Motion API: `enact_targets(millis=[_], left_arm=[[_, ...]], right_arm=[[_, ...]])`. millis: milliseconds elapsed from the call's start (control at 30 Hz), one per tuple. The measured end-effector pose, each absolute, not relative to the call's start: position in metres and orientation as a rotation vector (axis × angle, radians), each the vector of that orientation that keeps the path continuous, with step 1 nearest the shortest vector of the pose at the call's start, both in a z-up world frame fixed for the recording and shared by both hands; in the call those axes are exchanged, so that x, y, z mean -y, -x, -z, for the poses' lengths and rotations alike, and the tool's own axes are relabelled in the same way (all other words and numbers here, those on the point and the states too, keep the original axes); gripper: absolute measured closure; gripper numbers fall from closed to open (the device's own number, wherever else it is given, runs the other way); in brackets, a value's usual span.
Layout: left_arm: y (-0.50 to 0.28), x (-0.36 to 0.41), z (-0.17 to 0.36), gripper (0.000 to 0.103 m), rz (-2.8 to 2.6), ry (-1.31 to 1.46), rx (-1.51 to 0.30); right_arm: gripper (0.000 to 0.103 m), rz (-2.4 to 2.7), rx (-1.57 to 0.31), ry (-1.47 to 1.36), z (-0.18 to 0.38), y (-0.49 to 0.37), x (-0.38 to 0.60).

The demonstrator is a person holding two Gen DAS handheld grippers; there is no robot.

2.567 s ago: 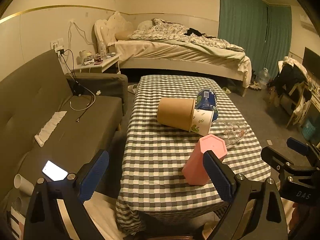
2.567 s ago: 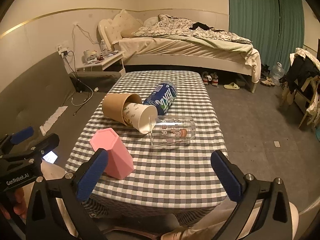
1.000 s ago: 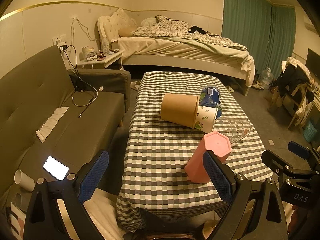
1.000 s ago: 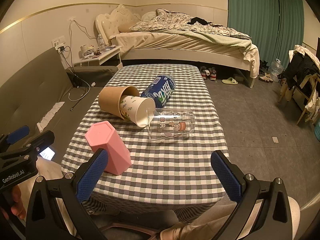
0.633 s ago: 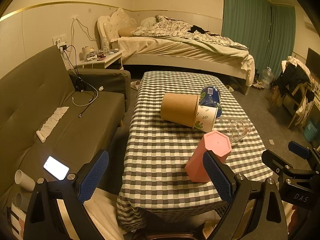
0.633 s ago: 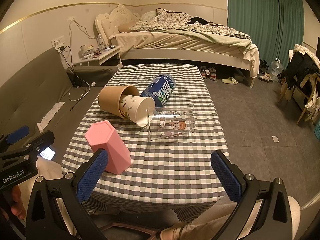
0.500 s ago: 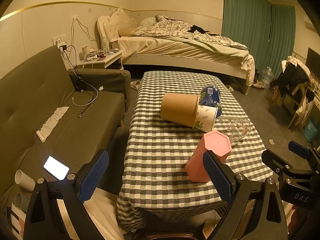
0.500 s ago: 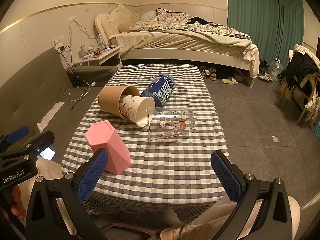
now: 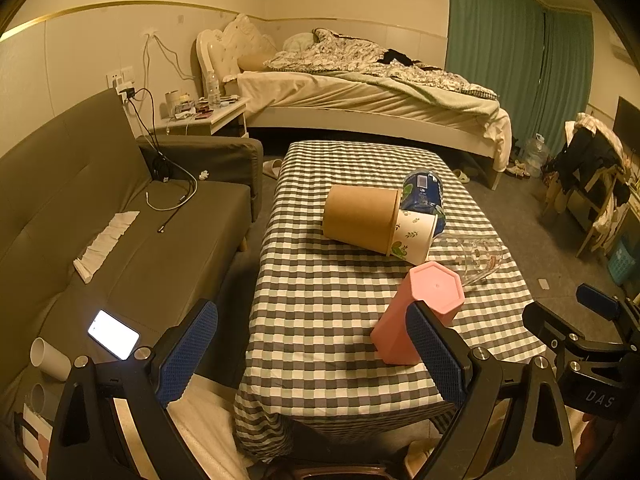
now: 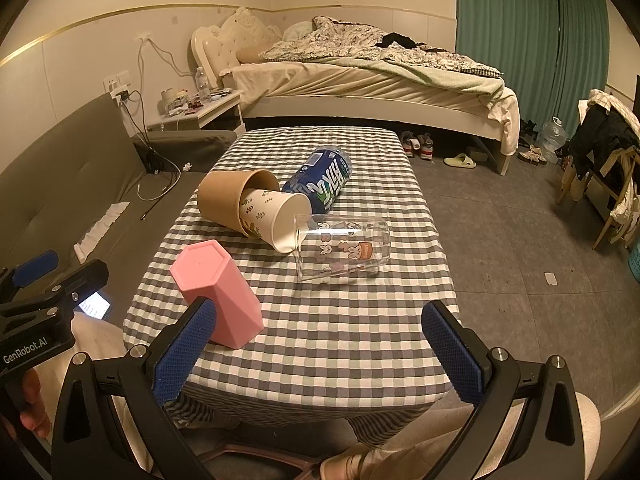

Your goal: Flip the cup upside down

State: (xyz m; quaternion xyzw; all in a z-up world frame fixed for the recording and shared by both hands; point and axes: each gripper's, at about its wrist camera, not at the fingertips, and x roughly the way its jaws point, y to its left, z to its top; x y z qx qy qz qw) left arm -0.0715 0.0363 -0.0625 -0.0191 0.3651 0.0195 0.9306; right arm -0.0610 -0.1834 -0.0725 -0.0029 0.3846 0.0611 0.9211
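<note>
A: While lying on its side near the right edge of the checked table (image 10: 360,344), clear glass cup (image 10: 342,250), mouth touching the white paper cup (image 10: 276,216). Confirm neighbours.

B: Confirmed. White paper cup nested in brown paper cup (image 10: 228,198), both lying on their sides. Blue can (image 10: 320,182) just behind, also on its side. Pink hexagonal cup (image 10: 218,292) standing base up near the front left corner.

A: Report right gripper (image 10: 318,350).

B: Spread wide, nothing between the pads, held back from the table's near edge, apart from every cup.

A: Report left gripper (image 9: 312,354).

B: Likewise spread wide, gripping nothing. Right pad overlapping the pink cup in view only. Sofa (image 9: 100,208) to the left, lit phone (image 9: 113,334) on its seat.
</note>
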Motion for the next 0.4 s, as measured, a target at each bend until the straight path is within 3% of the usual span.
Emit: enact_targets(millis=[400], left_arm=[[0.0737, -0.0421, 0.0628, 0.005, -0.06, 0.038, -0.74]], right_arm=[[0.0, -0.128, -0.794, 0.008, 0.0751, 0.0615, 0.1823]])
